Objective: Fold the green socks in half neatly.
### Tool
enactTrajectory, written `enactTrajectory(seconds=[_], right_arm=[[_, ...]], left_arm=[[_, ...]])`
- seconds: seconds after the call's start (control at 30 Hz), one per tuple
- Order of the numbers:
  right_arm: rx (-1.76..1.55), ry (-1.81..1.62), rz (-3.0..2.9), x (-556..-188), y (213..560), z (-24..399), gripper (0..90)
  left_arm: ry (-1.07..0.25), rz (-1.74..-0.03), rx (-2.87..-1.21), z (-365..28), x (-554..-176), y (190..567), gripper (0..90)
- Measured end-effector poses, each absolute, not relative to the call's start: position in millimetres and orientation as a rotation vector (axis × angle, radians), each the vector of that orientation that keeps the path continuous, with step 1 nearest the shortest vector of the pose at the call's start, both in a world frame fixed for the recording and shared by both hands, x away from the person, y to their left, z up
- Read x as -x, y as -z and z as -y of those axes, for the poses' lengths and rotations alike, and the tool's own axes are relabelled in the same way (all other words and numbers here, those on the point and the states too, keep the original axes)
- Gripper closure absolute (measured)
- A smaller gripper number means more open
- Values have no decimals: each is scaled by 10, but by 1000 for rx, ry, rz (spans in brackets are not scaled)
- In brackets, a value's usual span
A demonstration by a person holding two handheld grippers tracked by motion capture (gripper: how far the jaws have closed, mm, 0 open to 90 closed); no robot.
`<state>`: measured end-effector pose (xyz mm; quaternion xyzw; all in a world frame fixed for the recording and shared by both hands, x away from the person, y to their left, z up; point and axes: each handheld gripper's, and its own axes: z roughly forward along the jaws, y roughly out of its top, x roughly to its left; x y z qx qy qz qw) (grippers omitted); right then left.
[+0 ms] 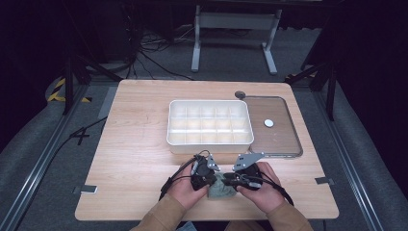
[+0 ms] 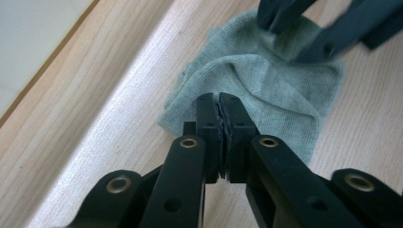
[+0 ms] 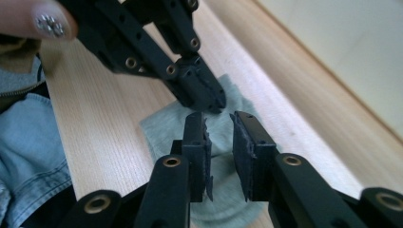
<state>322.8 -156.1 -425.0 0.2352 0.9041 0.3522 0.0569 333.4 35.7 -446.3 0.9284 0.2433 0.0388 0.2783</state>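
Pinching soft, limp cloth (image 2: 266, 90) at the table's (image 1: 134, 144) near edge with left gripper (image 2: 219, 102), right gripper (image 3: 218, 124) hovering narrowly open; gripping a fold.

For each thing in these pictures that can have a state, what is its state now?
Left claw: shut, its tips on a fold of the cloth.
Right claw: open, above the cloth.
Grey-green cloth: crumpled, lying on the table near its front edge.
White divided box: uncovered, compartments look empty.
Clear lid: off the box, lying flat on the table at the box's right.
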Motion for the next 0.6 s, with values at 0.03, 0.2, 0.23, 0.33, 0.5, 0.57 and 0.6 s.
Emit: enactTrajectory(seconds=[0.03, 0.2, 0.23, 0.33, 0.5, 0.57, 0.6], right_arm=[[-721, -1060, -2740, -3227, 4246, 1563, 773], [-706, -971, -2803, -3245, 4399, 1472, 774], [-702, -948, -2807, -3248, 4425, 1456, 774], [-692, -917, -2814, -3257, 4460, 1437, 781], [-674, -875, -2834, -3274, 4492, 1421, 809], [-672, -872, -2839, -3274, 4497, 1421, 815], [-670, -872, -2843, -3276, 4499, 1422, 818]], left_arm=[[-104, -646, -2481, -361, -3334, 4455, 853], [-107, -637, -2431, -472, -3295, 4331, 811], [-97, -646, -2417, -498, -3290, 4323, 804], [-90, -665, -2415, -580, -3288, 4302, 785], [-42, -685, -2450, -674, -3301, 4355, 758], [-40, -662, -2482, -662, -3294, 4384, 759], [-42, -645, -2486, -651, -3295, 4403, 759]])
